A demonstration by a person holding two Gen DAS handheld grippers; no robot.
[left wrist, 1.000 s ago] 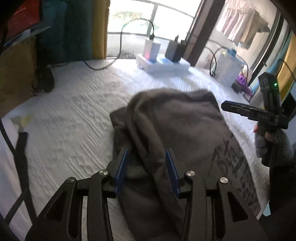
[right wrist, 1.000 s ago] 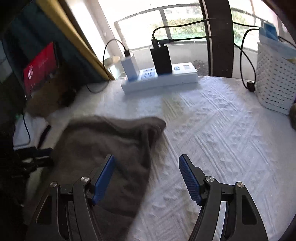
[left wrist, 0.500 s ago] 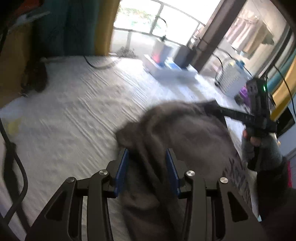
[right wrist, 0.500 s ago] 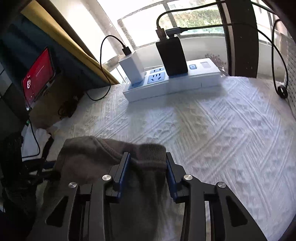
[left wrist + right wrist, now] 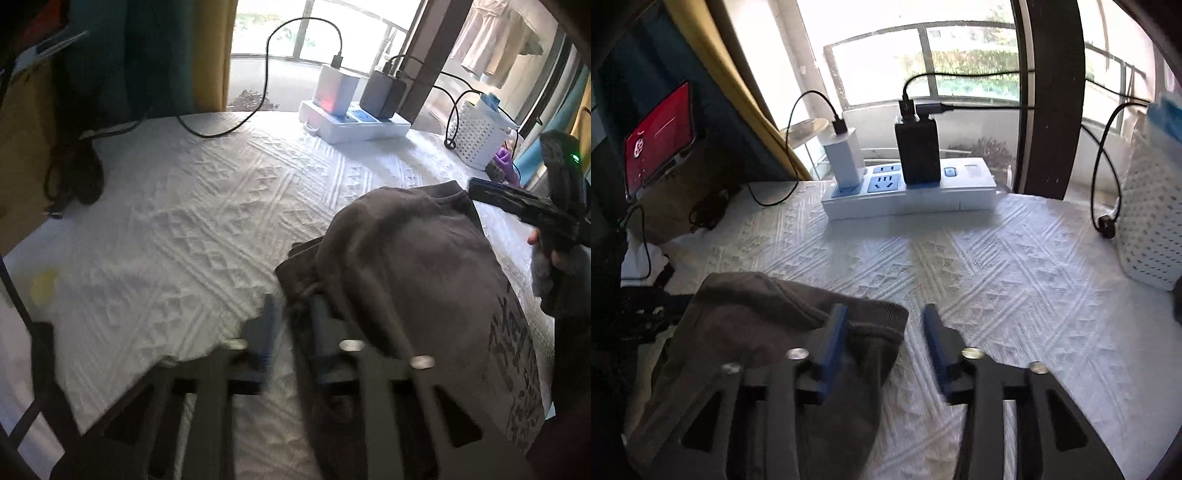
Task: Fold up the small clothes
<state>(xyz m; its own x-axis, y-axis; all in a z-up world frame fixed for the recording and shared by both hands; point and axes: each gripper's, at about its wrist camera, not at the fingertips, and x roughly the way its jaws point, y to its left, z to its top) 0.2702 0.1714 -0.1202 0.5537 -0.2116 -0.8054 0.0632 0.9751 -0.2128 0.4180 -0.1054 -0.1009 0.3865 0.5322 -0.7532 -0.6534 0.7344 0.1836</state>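
Observation:
A dark grey garment [image 5: 406, 266] with printed lettering lies bunched on the white textured cover [image 5: 203, 221]. My left gripper [image 5: 293, 325], blurred by motion, is at the garment's left edge. Its jaws are closing, and a fold of that edge is pinched between them. In the right wrist view the garment's ribbed hem corner [image 5: 871, 321] lies between the fingers of my right gripper [image 5: 884, 332]. Those jaws are opening and the pads stand clear of the cloth. The right gripper [image 5: 480, 188] also shows at the garment's far corner in the left wrist view, held by a gloved hand [image 5: 546, 266].
A white power strip [image 5: 964, 195] carrying a white charger [image 5: 844, 162] and a black charger [image 5: 918, 151] stands at the far edge, cables trailing. A white perforated basket [image 5: 1148, 229] is at the right, and a red-lit screen [image 5: 657, 136] at the left.
The right gripper, shut on the hem half a second ago, has opened and let it go. The left gripper has slid to the garment's left edge and its fingers have drawn together.

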